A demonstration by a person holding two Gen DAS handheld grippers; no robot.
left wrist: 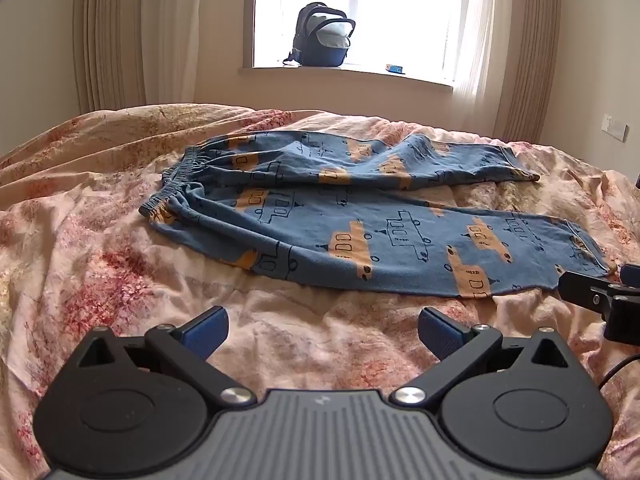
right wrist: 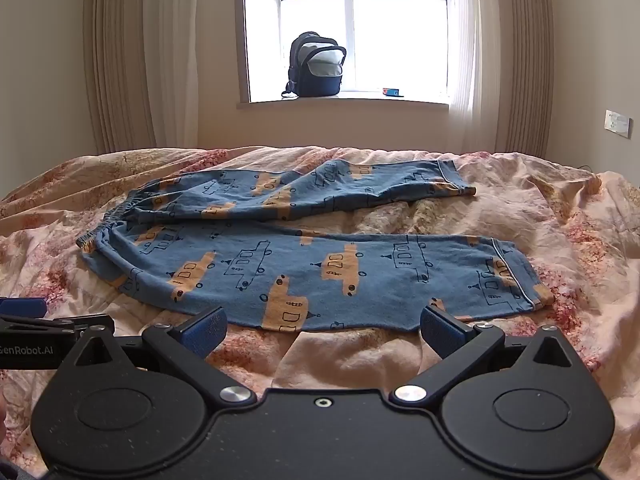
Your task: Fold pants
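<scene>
My blue cotton pants with orange trucks [left wrist: 360, 216] lie spread flat on the pink floral bedspread [left wrist: 100, 260]. My left claw [left wrist: 322, 330] and right claw [right wrist: 323, 330] gape, empty. I'd pinch both near-leg ends, then lift evenly.

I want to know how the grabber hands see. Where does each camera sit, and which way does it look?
Left wrist view: sits on the left gripper, looks down across the bed toward the pants; its open fingers show.
Right wrist view: sits on the right gripper, nearer the cuff; its open fingers show.
Both share the pants, bed and backpack.
</scene>
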